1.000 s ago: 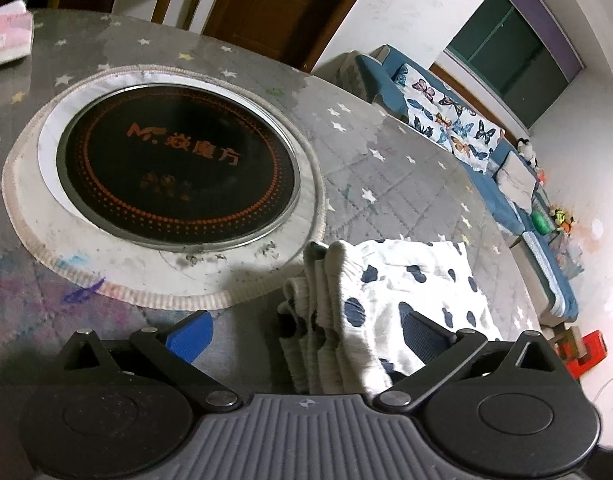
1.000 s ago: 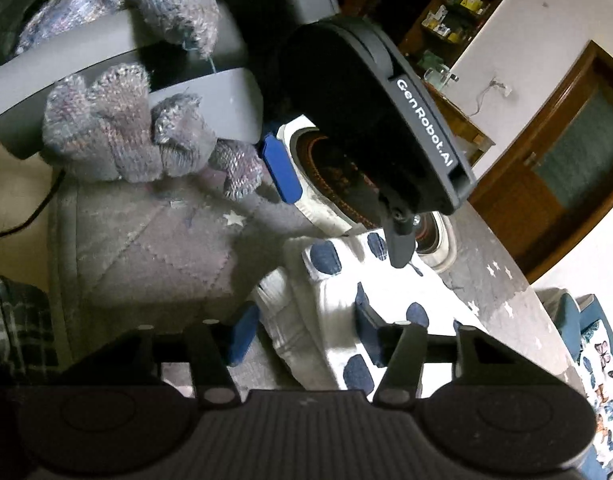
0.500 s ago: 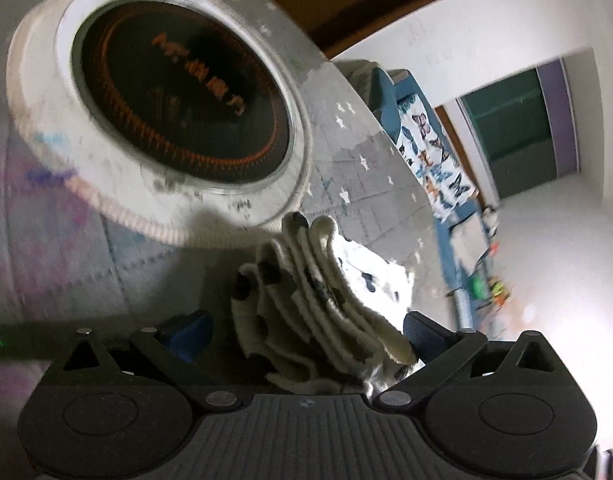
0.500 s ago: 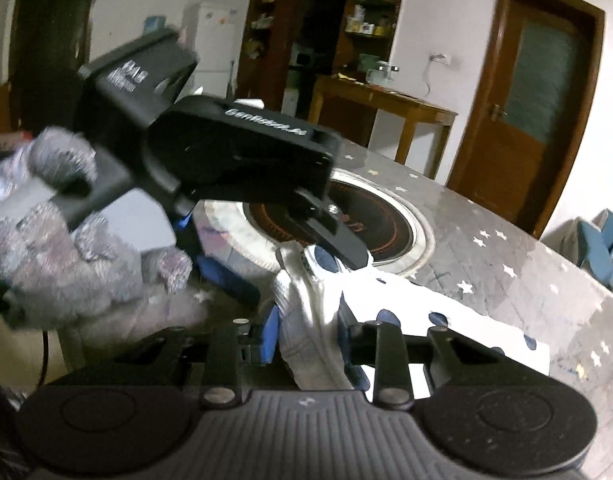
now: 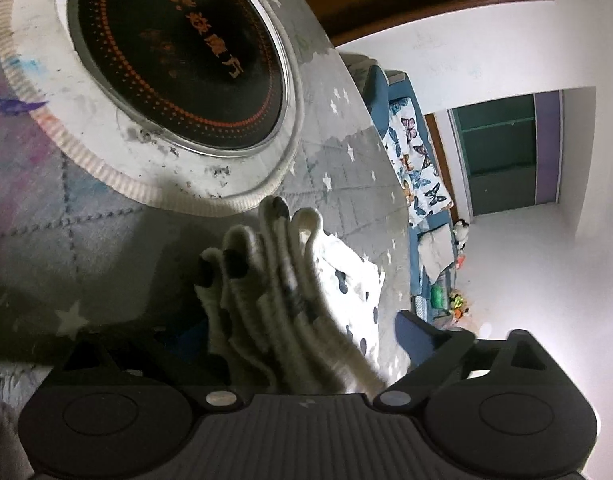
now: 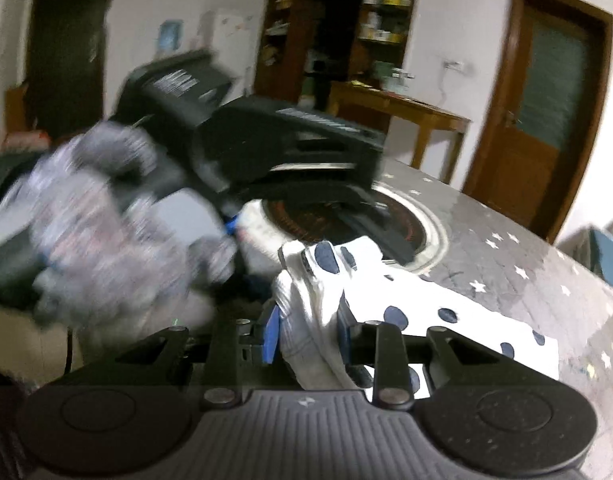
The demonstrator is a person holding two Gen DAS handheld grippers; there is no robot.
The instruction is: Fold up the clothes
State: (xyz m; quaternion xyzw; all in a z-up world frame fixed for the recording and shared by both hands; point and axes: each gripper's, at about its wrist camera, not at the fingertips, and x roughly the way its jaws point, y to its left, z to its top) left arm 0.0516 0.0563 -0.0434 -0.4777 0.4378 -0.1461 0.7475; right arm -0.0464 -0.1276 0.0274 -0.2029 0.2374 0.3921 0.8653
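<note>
Looking along the left gripper (image 5: 302,344), its blue fingers stand wide apart around the bunched folds of the spotted white garment (image 5: 274,280), without pinching them; the rest of the cloth lies on the star-patterned table cover (image 5: 346,160) beside the round induction cooktop (image 5: 178,52). From the right wrist, the right gripper (image 6: 306,332) has its fingers closed tight on the garment's gathered edge, the remainder spread flat across the table.
</note>
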